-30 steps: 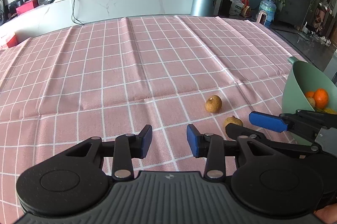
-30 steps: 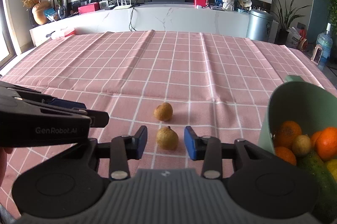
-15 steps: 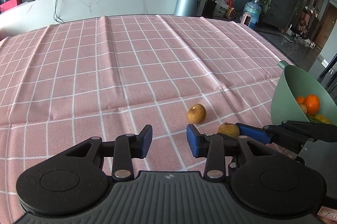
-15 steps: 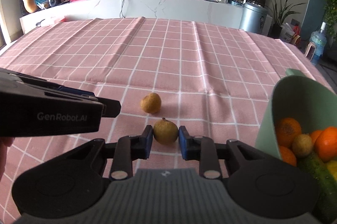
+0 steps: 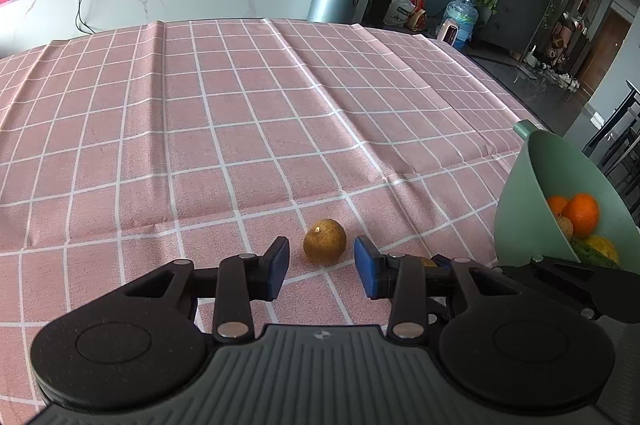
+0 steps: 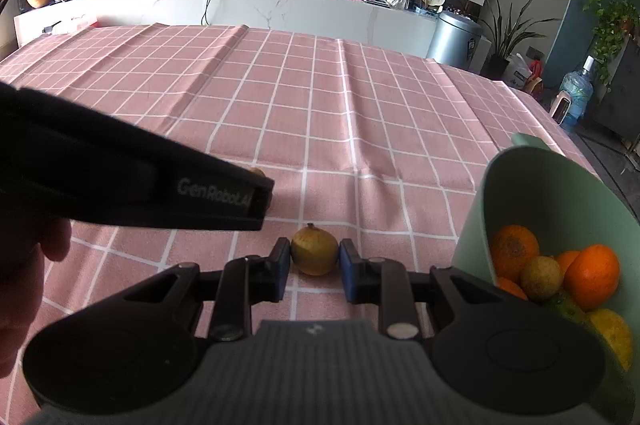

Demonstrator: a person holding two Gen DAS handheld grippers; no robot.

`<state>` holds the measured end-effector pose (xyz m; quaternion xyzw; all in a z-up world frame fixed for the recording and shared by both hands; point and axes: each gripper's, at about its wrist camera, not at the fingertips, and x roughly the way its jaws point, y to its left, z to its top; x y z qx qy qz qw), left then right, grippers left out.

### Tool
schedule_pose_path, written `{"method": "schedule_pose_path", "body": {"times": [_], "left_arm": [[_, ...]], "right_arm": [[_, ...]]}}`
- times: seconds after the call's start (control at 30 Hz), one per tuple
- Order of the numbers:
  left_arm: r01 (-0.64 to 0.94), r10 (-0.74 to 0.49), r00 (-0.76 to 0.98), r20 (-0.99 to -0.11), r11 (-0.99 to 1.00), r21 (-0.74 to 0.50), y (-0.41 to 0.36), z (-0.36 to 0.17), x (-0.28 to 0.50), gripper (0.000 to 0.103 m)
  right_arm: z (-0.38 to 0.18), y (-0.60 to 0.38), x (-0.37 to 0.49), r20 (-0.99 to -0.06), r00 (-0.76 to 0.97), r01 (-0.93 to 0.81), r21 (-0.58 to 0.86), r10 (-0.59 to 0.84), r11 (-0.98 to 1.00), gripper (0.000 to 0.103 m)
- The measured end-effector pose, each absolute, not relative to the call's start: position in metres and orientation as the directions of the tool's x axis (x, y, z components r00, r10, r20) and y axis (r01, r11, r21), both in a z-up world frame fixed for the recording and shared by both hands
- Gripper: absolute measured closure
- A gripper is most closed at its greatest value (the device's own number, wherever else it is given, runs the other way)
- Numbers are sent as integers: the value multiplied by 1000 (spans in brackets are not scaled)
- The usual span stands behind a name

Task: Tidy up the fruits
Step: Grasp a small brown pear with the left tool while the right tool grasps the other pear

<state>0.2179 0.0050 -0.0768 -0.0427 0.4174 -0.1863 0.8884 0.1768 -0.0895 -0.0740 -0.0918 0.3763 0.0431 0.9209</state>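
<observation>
The right hand-held gripper (image 6: 313, 271) is clamped on a yellow-brown fruit (image 6: 314, 251), stem nub toward 12 o'clock, nearly round, on the table (image 6: 360, 113). The left hand-held gripper (image 5: 321, 267) stands apart around a second brown fruit (image 5: 324, 241), untouched, stem at 11 o'clock. The green bowl (image 5: 532, 181) sits at 3 o'clock.

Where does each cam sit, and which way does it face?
Left wrist: on the left gripper, looking along its open fingers at a brown fruit on the pink cloth.
Right wrist: on the right gripper, fingers closed on a second brown fruit; the left gripper's body and a hand show at left.
Shared: green bowl of oranges, the cloth.
</observation>
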Motion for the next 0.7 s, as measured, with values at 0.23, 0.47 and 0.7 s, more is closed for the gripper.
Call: {"method": "schedule_pose_path", "body": {"times": [0.23, 0.47, 0.7], "left_arm": [[289, -371, 582, -724, 926, -243, 2, -81, 220, 75], [279, -345, 598, -724, 936, -216, 3, -76, 216, 77], [216, -276, 617, -737, 960, -178, 10, -57, 201, 77]], "right_arm": [[-74, -89, 177, -703, 712, -149, -131, 14, 980, 81], [-73, -89, 177, -702, 712, -154, -117, 28, 981, 81], [-53, -93, 163, -684, 723, -182, -51, 99, 982, 81]]}}
